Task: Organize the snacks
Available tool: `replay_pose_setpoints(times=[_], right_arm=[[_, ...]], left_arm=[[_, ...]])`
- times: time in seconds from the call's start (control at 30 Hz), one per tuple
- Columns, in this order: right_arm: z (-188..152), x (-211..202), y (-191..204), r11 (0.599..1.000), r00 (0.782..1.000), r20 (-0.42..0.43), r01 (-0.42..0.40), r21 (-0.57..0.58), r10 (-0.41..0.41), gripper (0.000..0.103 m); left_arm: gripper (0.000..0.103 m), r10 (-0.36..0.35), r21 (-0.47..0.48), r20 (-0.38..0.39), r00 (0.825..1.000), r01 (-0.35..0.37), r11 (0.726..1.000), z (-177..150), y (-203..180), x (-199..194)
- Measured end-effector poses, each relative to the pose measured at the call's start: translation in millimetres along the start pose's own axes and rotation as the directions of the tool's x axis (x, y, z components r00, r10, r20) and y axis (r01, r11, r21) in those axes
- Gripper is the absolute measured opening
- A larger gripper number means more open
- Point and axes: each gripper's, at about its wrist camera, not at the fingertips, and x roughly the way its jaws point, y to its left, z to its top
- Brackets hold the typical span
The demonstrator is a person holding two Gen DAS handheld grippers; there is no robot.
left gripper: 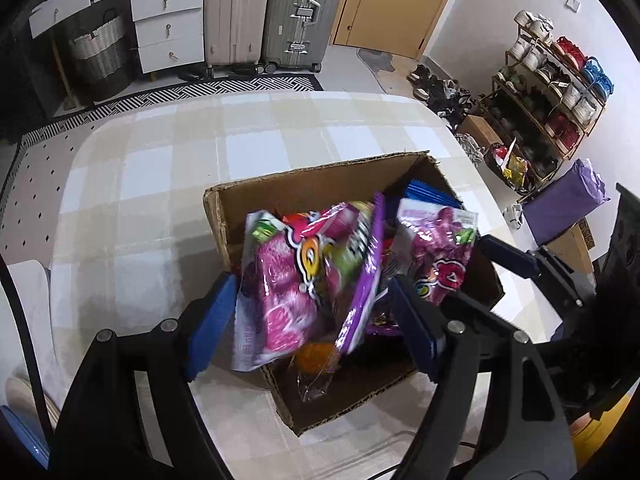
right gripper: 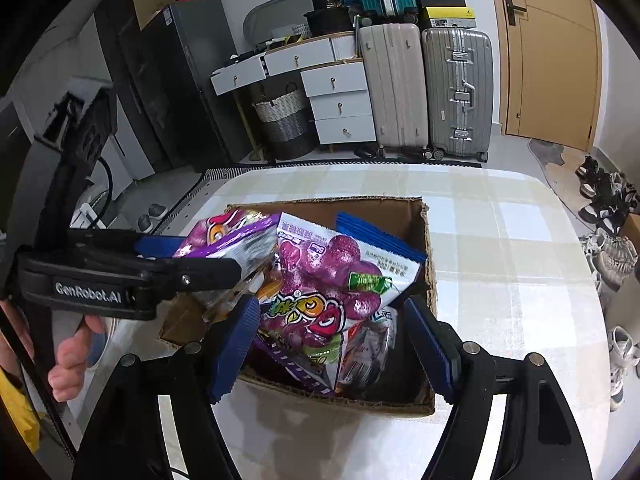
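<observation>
A table under a beige-and-white checked cloth carries everything, and on it sits an open brown cardboard box with ragged cut edges — the collecting point for the snacks, by the look of it. Both grippers hang over its mouth, so the work at hand appears to be dropping or arranging packets inside.

Within the box, the largest item in the right wrist view is a glossy purple grape-candy bag, lying tilted on top of the heap with its printed face up. A blue ridged packet stands behind it against the far wall, and other wrappers are buried below, too crowded to name.

The left gripper has its blue-padded fingers spread to either side of a pink-and-purple candy bag. The bag is blurred and hangs between the pads without clear contact on either, so it looks just released or falling rather than pinched — though I cannot be sure.

The right gripper is spread wide too, its pads flanking the grape bag without pressing it; it holds nothing. My guess is that it is placed there to settle or nudge the pile so the next packet lies flat.
</observation>
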Motion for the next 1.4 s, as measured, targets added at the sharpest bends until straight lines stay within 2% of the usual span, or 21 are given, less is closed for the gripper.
replay_pose_setpoints(times=[0.1, 0.47, 0.63, 0.77, 0.93, 1.03, 1.1, 1.17, 1.2, 1.27, 1.33, 1.4], right_arm=[[0.2, -1.5, 1.3, 1.0, 1.0, 0.006, -0.001, 0.001, 0.001, 0.076], [-2.1, -4.8, -1.8, 1.0, 1.0, 0.008, -0.001, 0.011, 0.001, 0.076], [-1.4, -14.9, -1.9, 1.0, 0.999, 0.035, -0.009, 0.022, 0.008, 0.076], [-0.4, -35.2, -1.2, 0.999, 0.997, 0.072, -0.022, 0.042, 0.019, 0.076], [-3.8, -71.8, 3.8, 0.998, 0.992, 0.127, -0.032, 0.054, 0.025, 0.076], [-12.5, -97.5, 9.1, 0.997, 0.986, 0.165, -0.035, 0.064, 0.024, 0.087], [-19.8, -116.3, 14.1, 0.996, 0.981, 0.192, -0.042, 0.073, 0.027, 0.089], [-28.7, -133.7, 19.8, 0.996, 0.977, 0.209, -0.053, 0.068, 0.038, 0.089], [-34.5, -142.7, 22.9, 0.997, 0.975, 0.22, -0.053, 0.065, 0.037, 0.089], [-48.1, -160.7, 31.3, 0.997, 0.971, 0.236, -0.051, 0.051, 0.038, 0.091], [-59.9, -173.7, 37.5, 0.997, 0.967, 0.252, -0.055, 0.045, 0.042, 0.092], [-77.0, -189.3, 45.8, 0.998, 0.96, 0.278, -0.057, 0.03, 0.047, 0.092]], left_arm=[[0.076, -0.024, -0.005, 0.013, 1.0, 0.024, 1.0, 3.3, -0.5, -6.2], [0.076, -0.014, -0.001, 0.013, 1.0, 0.014, 1.0, 3.8, -4.1, -12.9], [0.076, -0.011, -0.017, 0.069, 0.998, 0.012, 1.0, -1.4, -4.2, -31.5], [0.077, 0.023, -0.023, 0.156, 0.988, -0.02, 1.0, -14.9, -11.0, -64.1], [0.08, 0.08, -0.065, 0.29, 0.954, -0.063, 0.996, -51.6, -21.4, -117.5], [0.081, 0.095, -0.069, 0.348, 0.933, -0.076, 0.995, -80.8, -34.8, -148.9], [0.082, 0.115, -0.071, 0.379, 0.918, -0.095, 0.993, -100.7, -45.1, -167.5], [0.088, 0.136, -0.079, 0.401, 0.906, -0.114, 0.99, -119.1, -54.7, -184.4], [0.09, 0.145, -0.077, 0.419, 0.896, -0.124, 0.989, -131.2, -62.7, -195.5], [0.102, 0.166, -0.076, 0.449, 0.878, -0.148, 0.986, -151.7, -75.4, -212.5], [0.102, 0.176, -0.065, 0.497, 0.85, -0.166, 0.984, -176.3, -89.6, -231.3], [0.102, 0.181, -0.055, 0.525, 0.831, -0.179, 0.982, -200.8, -103.0, -245.9]])
